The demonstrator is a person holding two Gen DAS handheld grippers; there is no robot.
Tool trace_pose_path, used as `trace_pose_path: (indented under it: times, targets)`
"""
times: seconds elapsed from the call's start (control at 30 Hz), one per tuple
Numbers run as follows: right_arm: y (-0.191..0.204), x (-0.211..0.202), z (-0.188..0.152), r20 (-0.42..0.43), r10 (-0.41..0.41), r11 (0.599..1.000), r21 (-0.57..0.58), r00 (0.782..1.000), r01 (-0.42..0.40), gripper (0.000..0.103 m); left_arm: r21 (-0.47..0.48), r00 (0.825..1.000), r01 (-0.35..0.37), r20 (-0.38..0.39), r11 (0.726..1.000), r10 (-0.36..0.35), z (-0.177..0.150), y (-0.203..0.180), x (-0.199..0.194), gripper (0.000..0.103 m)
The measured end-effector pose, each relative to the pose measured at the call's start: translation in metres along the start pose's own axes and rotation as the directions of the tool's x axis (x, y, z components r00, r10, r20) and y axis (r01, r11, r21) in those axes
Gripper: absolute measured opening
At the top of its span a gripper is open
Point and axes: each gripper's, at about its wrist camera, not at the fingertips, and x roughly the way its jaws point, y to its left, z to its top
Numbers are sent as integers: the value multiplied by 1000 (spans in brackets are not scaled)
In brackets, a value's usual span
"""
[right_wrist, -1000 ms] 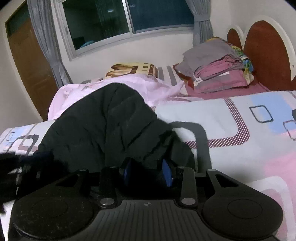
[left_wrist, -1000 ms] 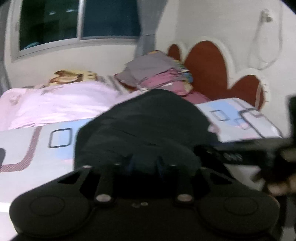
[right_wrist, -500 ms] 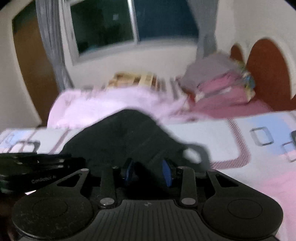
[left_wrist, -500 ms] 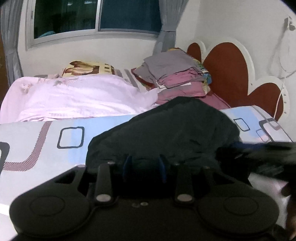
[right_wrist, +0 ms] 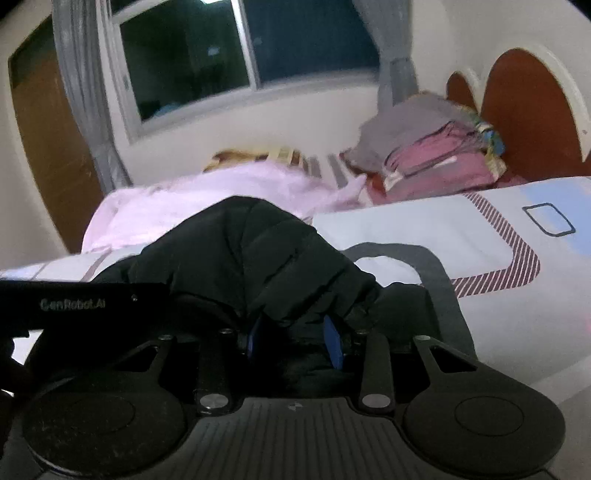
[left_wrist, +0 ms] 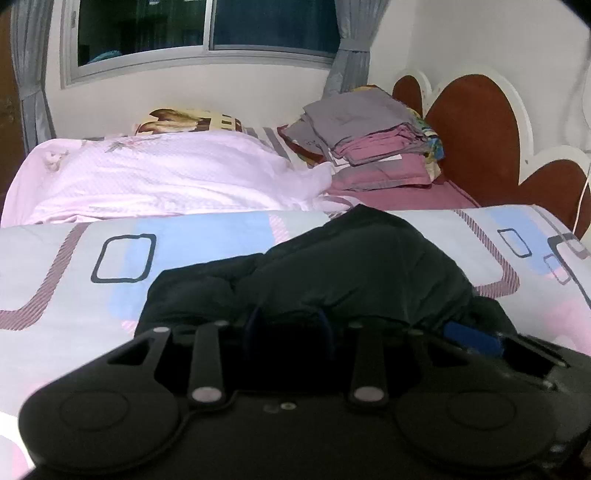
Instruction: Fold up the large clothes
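Note:
A black puffy jacket (left_wrist: pixel 354 273) lies bunched on the patterned bedspread (left_wrist: pixel 110 295). My left gripper (left_wrist: pixel 290 326) is shut on the jacket's near edge, fabric between its blue pads. My right gripper (right_wrist: pixel 293 334) is shut on another part of the same jacket (right_wrist: pixel 255 266), cloth bulging over its blue pads. The right gripper's blue pad shows at the lower right of the left wrist view (left_wrist: pixel 472 338). The left gripper's black body (right_wrist: pixel 81 302) sits close on the left in the right wrist view.
A pink quilt (left_wrist: pixel 166 181) lies across the back of the bed. A stack of folded grey and pink clothes (left_wrist: pixel 373 136) sits by the red and white headboard (left_wrist: pixel 476 140). A window (left_wrist: pixel 207 26) and wall are behind; a wooden door (right_wrist: pixel 48 147) is far left.
Both grippers have come closer together and lower with the jacket, which has sunk from a raised drape into a lower bundle on the bedspread. Both stay shut on it.

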Motion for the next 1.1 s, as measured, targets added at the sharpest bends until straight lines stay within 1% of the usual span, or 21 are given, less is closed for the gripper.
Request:
trace_pose_path:
  times: [0.1,0.2,0.27,0.3,0.37,0.43,0.5,0.53,0.6,0.67,0.77,0.8,0.83,0.87,0.93,1.0,1.1]
  targets:
    - [6,-2,4,-25,-9,999,-46,1000,8,35,36,1000,-7,-14,999,8,2,-4,-3,35]
    - [9,-4,17,-100,-4,994,-110,995,-7,35,116,999,-5,-42,993,10,9,-10,-8,35]
    - [9,-8,26,-151,-8,992,-128,988,-12,35,156,999,7,-49,988,1,14,-11,-20,36]
    - [7,-14,32,-169,-14,993,-122,986,-7,35,162,999,10,-46,987,-3,16,-11,-28,36]
    - [5,-31,40,-174,-9,996,-90,985,-6,36,171,999,19,-33,985,-14,16,-11,-46,36]
    - [8,-52,44,-168,-1,996,-90,986,-14,36,176,999,36,-16,984,-34,14,-7,-68,36]
    - [13,-75,43,-166,16,996,-88,986,-31,36,134,995,95,-16,986,-94,6,4,-94,37]
    - [16,-85,40,-169,29,995,-86,985,-44,36,112,994,112,-21,987,-111,1,9,-104,38]
    - [24,-101,31,-170,37,994,-93,985,-54,36,95,986,167,-42,981,-163,-17,14,-121,39]
    - [30,-107,20,-172,10,995,-100,985,-28,36,87,986,163,-58,983,-158,-35,13,-127,38]
    - [26,-101,0,-171,-6,998,-59,985,-5,36,86,992,127,-8,988,-127,-58,7,-128,40]
    - [23,-97,-9,-158,-9,999,-52,987,1,37,89,993,114,9,989,-115,-64,4,-125,40]
    - [21,-94,-16,-149,-22,999,-41,989,16,45,97,994,102,24,990,-105,-70,0,-121,40]
    - [18,-91,-23,-140,-26,999,-24,990,23,46,111,995,88,30,990,-91,-74,-5,-117,40]
    - [11,-86,-34,-118,-15,1000,11,993,17,46,132,997,63,34,989,-68,-79,-12,-110,40]
    - [9,-81,-41,-93,-13,1000,24,996,15,46,118,997,72,31,990,-76,-78,-12,-101,40]
    - [11,-80,-37,-110,-24,1000,5,994,24,47,126,997,83,-4,989,-83,-74,-6,-98,40]
